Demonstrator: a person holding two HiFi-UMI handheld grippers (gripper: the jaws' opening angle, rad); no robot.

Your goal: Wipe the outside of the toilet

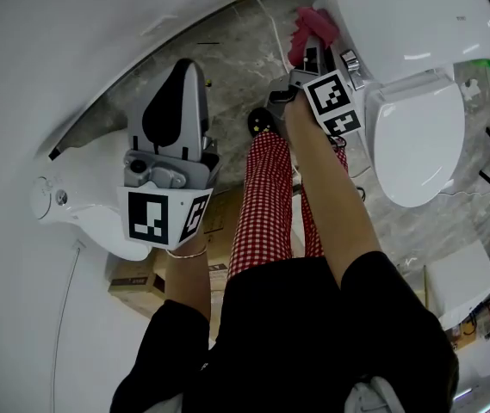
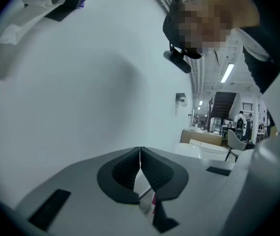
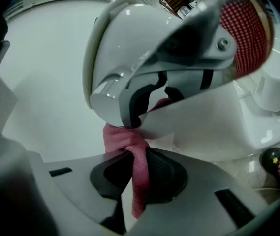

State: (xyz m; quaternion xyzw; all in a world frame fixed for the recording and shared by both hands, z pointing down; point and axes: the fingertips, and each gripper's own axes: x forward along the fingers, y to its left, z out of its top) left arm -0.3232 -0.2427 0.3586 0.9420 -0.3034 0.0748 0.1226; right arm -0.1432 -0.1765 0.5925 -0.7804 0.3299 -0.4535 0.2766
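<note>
Right gripper view, right tool [image 3: 137, 160] clamping pink cloth [image 3: 124, 140] against toilet [image 3: 130, 48], left tool [image 2: 140, 154] pressed together

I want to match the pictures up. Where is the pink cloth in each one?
Head view: pink cloth top middle, at the right gripper's tip, beside the white toilet.
Left gripper view: not in it.
Right gripper view: low centre, pinched in the tongs.
Shared landmark: the white toilet.

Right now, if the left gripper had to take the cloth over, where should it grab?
Probably the bunched wad of cloth past the right gripper, coming from the floor side: the toilet blocks the other side, and the rest is pinched in that gripper.
</note>
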